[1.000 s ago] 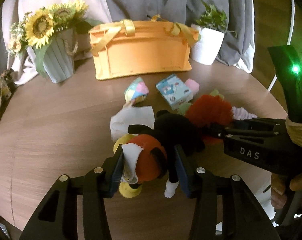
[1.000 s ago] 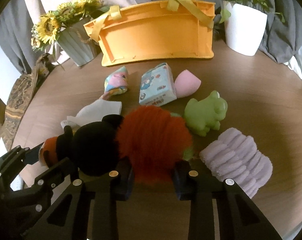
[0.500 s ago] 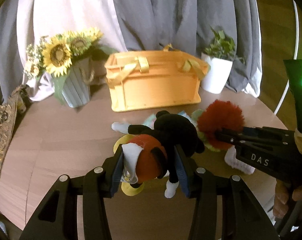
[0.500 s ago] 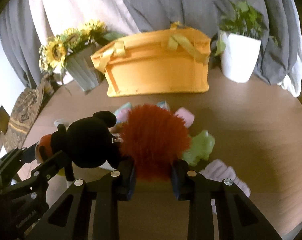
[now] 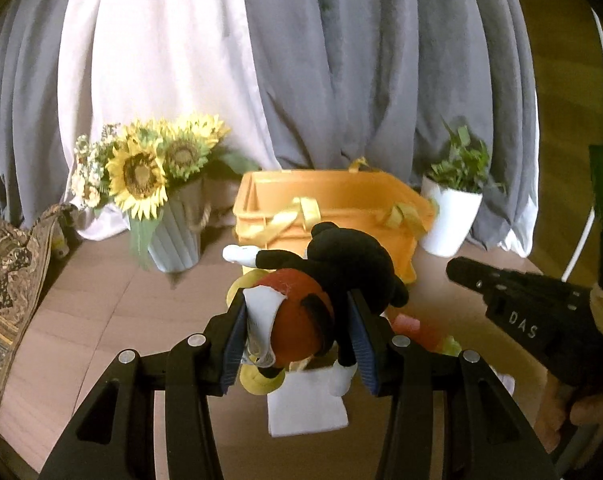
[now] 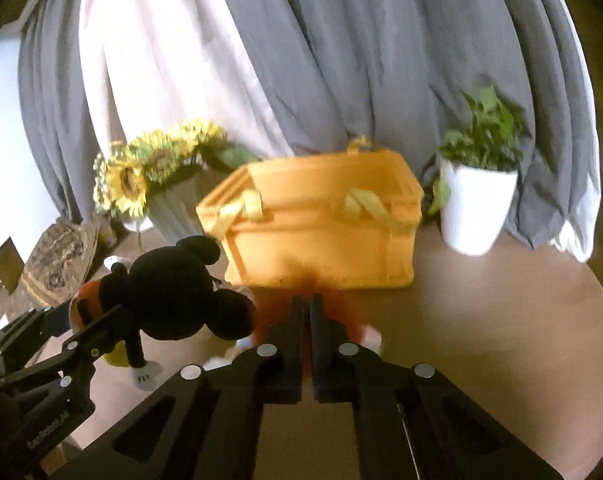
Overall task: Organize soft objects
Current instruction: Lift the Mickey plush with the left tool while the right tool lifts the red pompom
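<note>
**Above the worktop: mouse plush in the left fingers, basket dead ahead**

Above the worktop (image 5: pixel 101 300), clear of it, hangs the black mouse plush (image 5: pixel 341 264), clamped at its red shorts by the left gripper (image 5: pixel 295 304); fingers closed firmly on the soft body, squeezing it in from both sides. Long axis slanted forward and to the right of the fingers: black head and round ears out front toward the basket, white-gloved arm stuck out to the left, yellow shoe and white-tipped limb dangling below.

Straight ahead of those fingers, the orange basket (image 5: pixel 341 200), open top up, yellow handle straps flopped over its near rim; head of the plush already overlapping the near wall in the left wrist view, though how near cannot be judged.

Off to the right, the right gripper (image 6: pixel 306 304); fingers closed almost to touching, nothing seen between them; blurred red fuzzy toy (image 5: pixel 415 326) low on the worktop beneath, beside a white cloth (image 5: pixel 307 404).

Likely step: carrying the plush to the basket. Next move judged to need a forward reach up over the near rim before letting go; risk of a dangling leg or a strap snagging.
</note>
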Demonstrator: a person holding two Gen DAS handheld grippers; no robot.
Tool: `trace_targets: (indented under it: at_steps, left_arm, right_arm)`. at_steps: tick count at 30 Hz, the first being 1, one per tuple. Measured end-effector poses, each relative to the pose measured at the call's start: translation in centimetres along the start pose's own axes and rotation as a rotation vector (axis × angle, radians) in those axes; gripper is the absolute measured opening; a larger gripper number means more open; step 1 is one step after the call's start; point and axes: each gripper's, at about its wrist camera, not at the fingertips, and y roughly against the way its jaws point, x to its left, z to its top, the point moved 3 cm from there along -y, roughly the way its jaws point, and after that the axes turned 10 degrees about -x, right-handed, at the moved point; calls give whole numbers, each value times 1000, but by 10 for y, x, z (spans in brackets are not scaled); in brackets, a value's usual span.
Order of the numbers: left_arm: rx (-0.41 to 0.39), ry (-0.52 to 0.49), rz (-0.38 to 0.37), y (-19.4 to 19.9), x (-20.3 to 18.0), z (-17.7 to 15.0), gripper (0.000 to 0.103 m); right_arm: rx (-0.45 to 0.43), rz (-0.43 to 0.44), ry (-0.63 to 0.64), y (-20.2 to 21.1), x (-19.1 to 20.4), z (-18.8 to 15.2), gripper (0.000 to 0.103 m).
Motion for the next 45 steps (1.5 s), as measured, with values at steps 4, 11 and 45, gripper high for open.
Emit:
trace_targets:
  at_steps: [4,11,45]
  left_arm:
    - [-19,0,22,-3,2,5,47]
    - [-3,-2,29,0,0,-5,47]
    - [168,11,40,-5,-6,-66,47]
  right_arm:
    - [-12,6,0,-10,-2,6,2]
    - [58,-1,-30,-14,-7,-9,21]
    - [444,6,-18,-49,-11,-121,45]
